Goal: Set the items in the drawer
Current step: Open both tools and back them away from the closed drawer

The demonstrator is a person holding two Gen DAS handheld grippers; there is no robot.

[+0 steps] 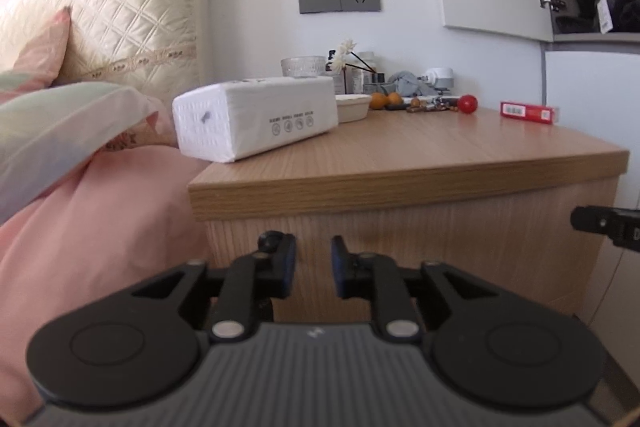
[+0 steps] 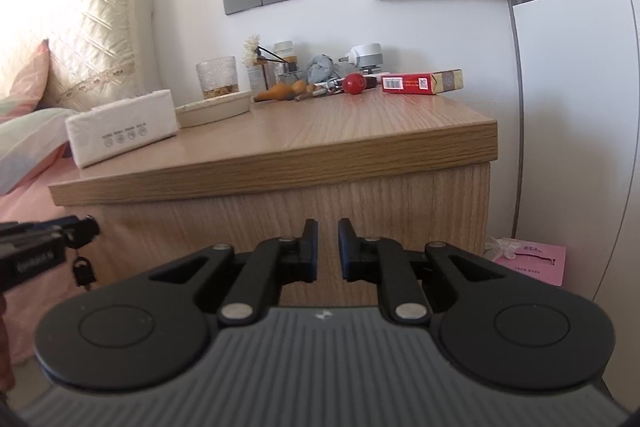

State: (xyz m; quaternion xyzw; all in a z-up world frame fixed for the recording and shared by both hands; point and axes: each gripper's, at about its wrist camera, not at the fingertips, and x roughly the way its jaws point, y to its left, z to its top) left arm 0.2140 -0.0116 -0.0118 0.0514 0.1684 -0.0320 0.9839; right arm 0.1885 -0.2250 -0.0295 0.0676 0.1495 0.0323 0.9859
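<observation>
Left gripper (image 1: 313,259): jaws narrowly parted, empty, low before the nightstand (image 1: 408,163) front. Tissue pack (image 1: 256,119) lies above you at the left edge, long axis running back-right. Right gripper (image 2: 328,247), likewise slightly open and empty, sits nearer the red box (image 2: 420,82); no drawer opening is visible.

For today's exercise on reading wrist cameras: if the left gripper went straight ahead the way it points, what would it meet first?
Most likely the wooden front of the nightstand, below its top. The left gripper holds nothing between its jaws; depth is unclear.
</observation>
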